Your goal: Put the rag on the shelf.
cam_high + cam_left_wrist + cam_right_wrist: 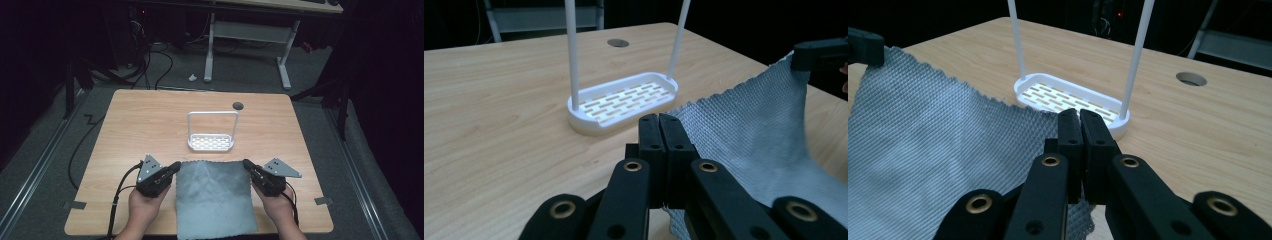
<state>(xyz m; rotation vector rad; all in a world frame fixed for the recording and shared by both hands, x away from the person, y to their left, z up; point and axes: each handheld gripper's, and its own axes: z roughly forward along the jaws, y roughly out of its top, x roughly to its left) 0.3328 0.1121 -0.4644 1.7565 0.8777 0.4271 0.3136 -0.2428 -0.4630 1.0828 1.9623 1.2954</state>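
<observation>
You have both far corners of the cloth pinched, so the grasp looks done; lifting it and getting it onto the rack is probably what remains. Your left gripper has its jaws pressed together on the corner at 10 o'clock of the cloth, and your right gripper is clamped on the corner at 2 o'clock. The cloth lies between them, raised a little at the far edge, its near edge hanging over the table edge at 6 o'clock. The rack stands just beyond, at 12 o'clock.
</observation>
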